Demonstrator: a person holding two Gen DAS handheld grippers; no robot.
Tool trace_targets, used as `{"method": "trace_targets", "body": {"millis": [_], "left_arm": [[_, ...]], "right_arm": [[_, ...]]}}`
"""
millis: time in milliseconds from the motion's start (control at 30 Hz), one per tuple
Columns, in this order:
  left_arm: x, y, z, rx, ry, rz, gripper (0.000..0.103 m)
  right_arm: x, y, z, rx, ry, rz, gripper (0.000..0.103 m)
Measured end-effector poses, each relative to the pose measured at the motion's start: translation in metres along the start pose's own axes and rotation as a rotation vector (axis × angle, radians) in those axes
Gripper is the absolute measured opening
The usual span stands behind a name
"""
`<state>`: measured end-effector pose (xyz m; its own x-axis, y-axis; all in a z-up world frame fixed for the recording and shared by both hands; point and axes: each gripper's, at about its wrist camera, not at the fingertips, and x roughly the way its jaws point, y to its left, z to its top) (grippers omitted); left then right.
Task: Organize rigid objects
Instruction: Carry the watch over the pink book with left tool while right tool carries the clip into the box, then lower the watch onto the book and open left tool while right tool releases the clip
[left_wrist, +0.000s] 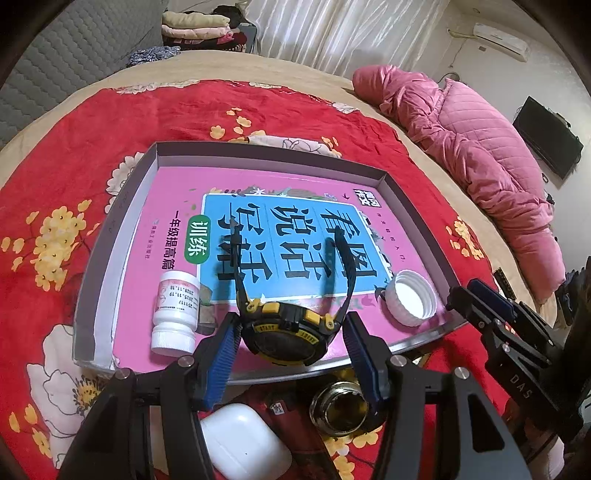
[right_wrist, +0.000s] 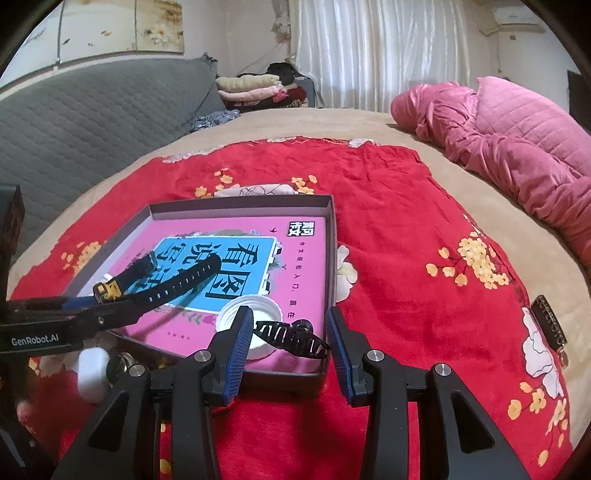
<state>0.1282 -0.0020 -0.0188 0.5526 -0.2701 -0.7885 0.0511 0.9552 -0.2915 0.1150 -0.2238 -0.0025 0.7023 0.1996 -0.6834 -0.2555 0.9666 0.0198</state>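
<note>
A shallow grey box tray (left_wrist: 122, 206) with a pink book (left_wrist: 170, 192) in it lies on a red flowered blanket. In the left wrist view my left gripper (left_wrist: 290, 334) is open around a black and yellow watch (left_wrist: 286, 334) resting in the tray; the pads stand just off its case. A white pill bottle (left_wrist: 175, 310) lies to its left and a white lid (left_wrist: 410, 297) to its right. In the right wrist view my right gripper (right_wrist: 290, 334) is open, with a black hair claw (right_wrist: 293, 338) lying in the tray corner between the fingers, beside the white lid (right_wrist: 243, 310).
Outside the tray's near edge lie a white earbud case (left_wrist: 243, 443) and a round brass-coloured jar (left_wrist: 341, 408). A pink quilted jacket (left_wrist: 472, 147) lies at the far right of the bed. A small dark labelled object (right_wrist: 550, 321) lies on the blanket to the right.
</note>
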Motion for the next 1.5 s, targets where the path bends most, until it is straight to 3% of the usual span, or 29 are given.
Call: {"method": "trace_targets", "body": {"millis": [133,1500], "left_arm": [[0.0,0.001,0.0,-0.002,-0.001,0.001,0.057],[0.013,0.004,0.006,-0.016,0.021,0.035,0.057]], "right_arm": [[0.001,0.006,-0.001,-0.045,0.004,-0.037,0.042],[0.022,0.012,-0.003,-0.144,0.057,-0.113,0.043]]}}
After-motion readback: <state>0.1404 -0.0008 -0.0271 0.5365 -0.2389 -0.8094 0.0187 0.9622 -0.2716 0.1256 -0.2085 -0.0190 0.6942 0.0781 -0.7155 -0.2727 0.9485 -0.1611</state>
